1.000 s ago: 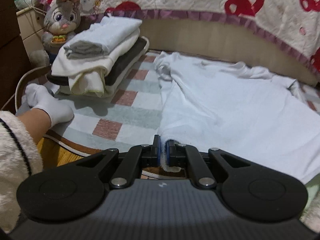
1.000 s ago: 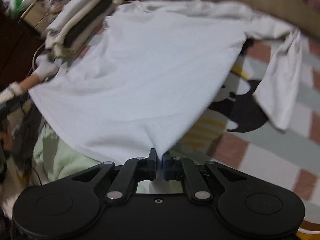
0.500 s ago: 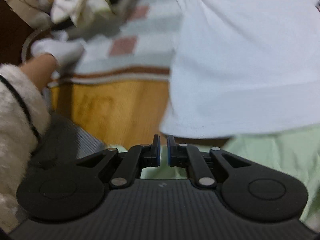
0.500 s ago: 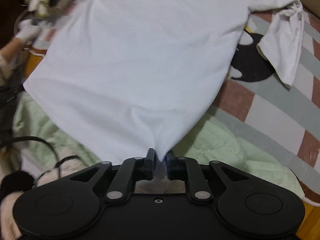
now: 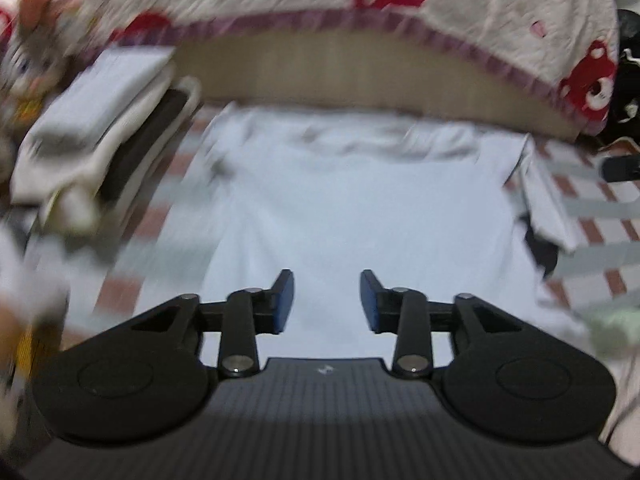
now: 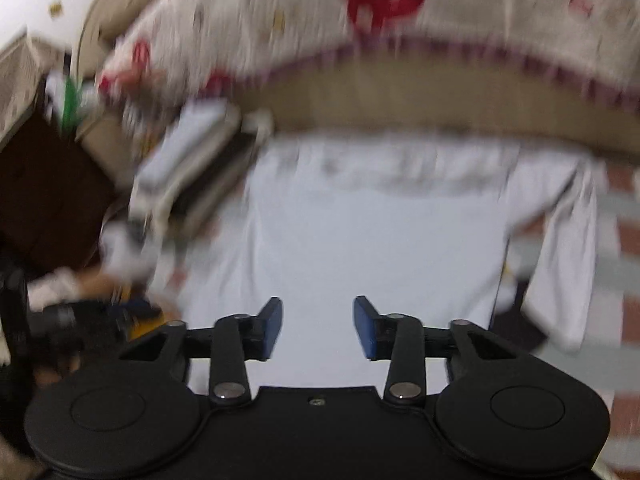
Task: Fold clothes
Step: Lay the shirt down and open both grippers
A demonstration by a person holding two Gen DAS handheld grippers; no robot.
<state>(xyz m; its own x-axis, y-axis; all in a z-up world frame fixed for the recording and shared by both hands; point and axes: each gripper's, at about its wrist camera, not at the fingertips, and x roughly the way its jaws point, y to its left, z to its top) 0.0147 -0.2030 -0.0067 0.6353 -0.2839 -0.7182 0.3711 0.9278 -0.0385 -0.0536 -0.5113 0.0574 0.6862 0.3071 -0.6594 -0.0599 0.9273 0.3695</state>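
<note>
White shirt (image 5: 340, 208) lies flat on checked mat (image 5: 592, 216), beside folded stack (image 5: 100, 120). Left gripper (image 5: 327, 300) and right gripper (image 6: 318, 328): jaws just opened, parted midway, blue pads clear of fabric, gripping nothing, above the hem end.

Left gripper (image 5: 327, 301) tipped down, jaws just opened, gap wide, nothing between blue pads (image 5: 285, 300); right gripper (image 6: 318, 330) same: tipped down, jaws just opened, nothing held
</note>
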